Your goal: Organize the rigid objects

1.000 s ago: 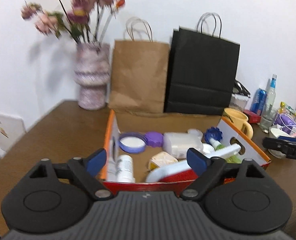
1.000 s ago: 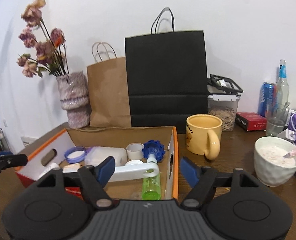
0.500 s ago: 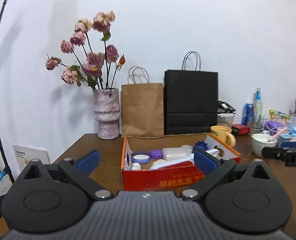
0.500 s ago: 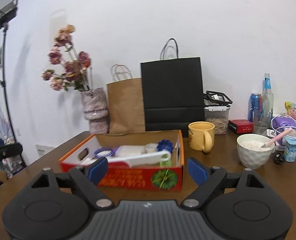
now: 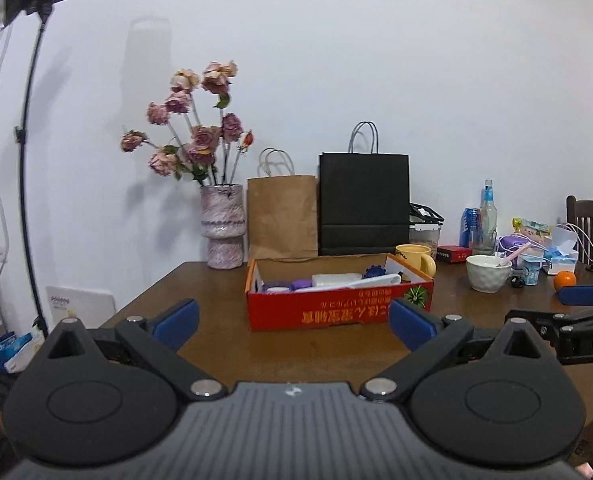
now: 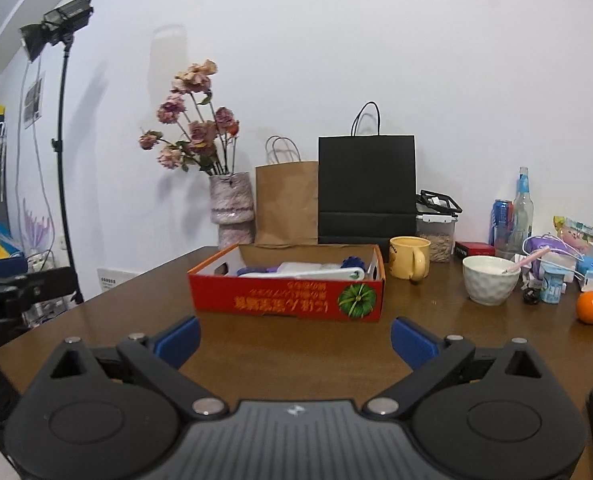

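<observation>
A red cardboard box [image 5: 336, 310] stands on the brown table and holds several small rigid items: white containers, purple lids, a blue cap. It also shows in the right wrist view [image 6: 288, 300]. My left gripper [image 5: 292, 322] is open and empty, well back from the box near the table's front. My right gripper [image 6: 294, 340] is open and empty, also back from the box. The right gripper shows at the right edge of the left wrist view [image 5: 584, 312].
Behind the box stand a vase of dried roses [image 5: 221, 232], a brown paper bag [image 5: 282, 220] and a black paper bag [image 5: 363, 204]. To the right are a yellow mug [image 6: 410, 258], a white bowl [image 6: 490, 280], an orange [image 6: 591, 307], bottles and clutter. A light stand [image 6: 62, 160] is at left.
Both grippers have pulled back and away from the box, which now looks small and far. Both stay open and empty.
</observation>
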